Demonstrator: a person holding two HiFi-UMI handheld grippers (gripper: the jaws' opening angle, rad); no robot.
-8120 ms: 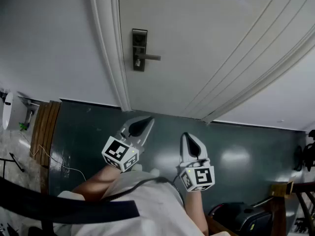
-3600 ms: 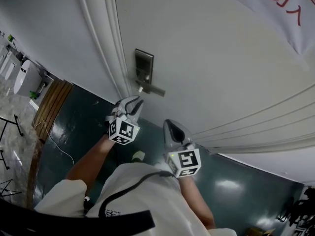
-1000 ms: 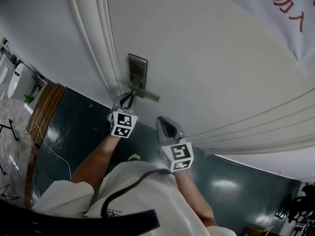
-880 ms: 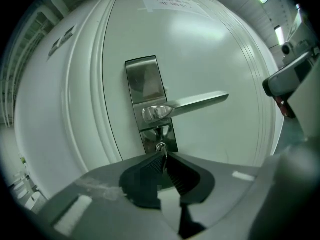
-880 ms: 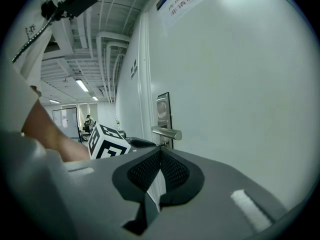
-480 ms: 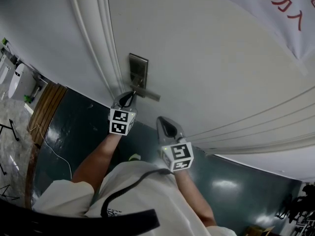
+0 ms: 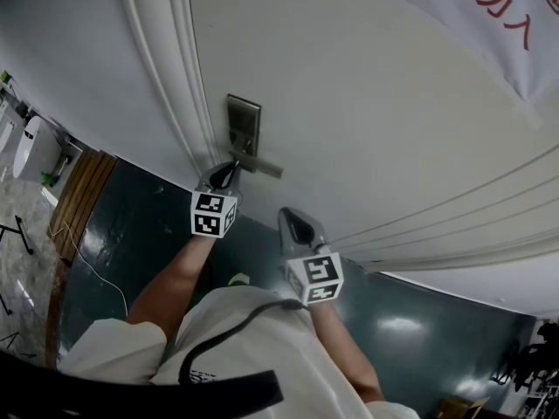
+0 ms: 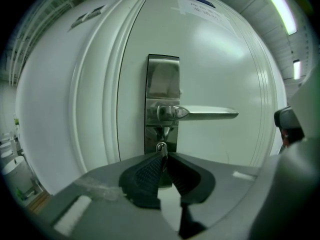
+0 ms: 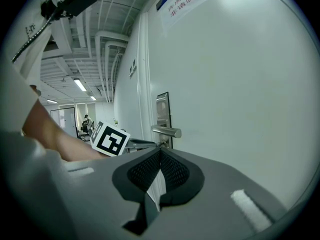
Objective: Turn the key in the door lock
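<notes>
Left gripper view looks straight at the white door [image 8: 215, 59]. A shiny metal lock plate [image 8: 162, 76] sits on it, with a long handle [image 8: 205, 114] that points to the right. Just under the handle, a small key [image 8: 161, 147] sticks out of the lock.

The left gripper [image 8: 163, 157] is pinched tight on that key. Its two dark pads come together right at the tips, and the key's little round end is caught between them. The key sits at the very front of the jaws, not deep inside.

The key looks small, hard and thin. It is metal, so it will likely be smooth and a bit slippery. It will not bend or squash, but it could slip out if the pinch is weak. The best place to hold it is the flat end that sticks out — the same spot the pads are on now. I think the turn should be slow and straight, so the key does not twist sideways in the lock.

The right gripper [image 9: 160, 153] is closed too, with nothing in it. It waits lower down and off to the right of the lock — well apart from the key.
</notes>
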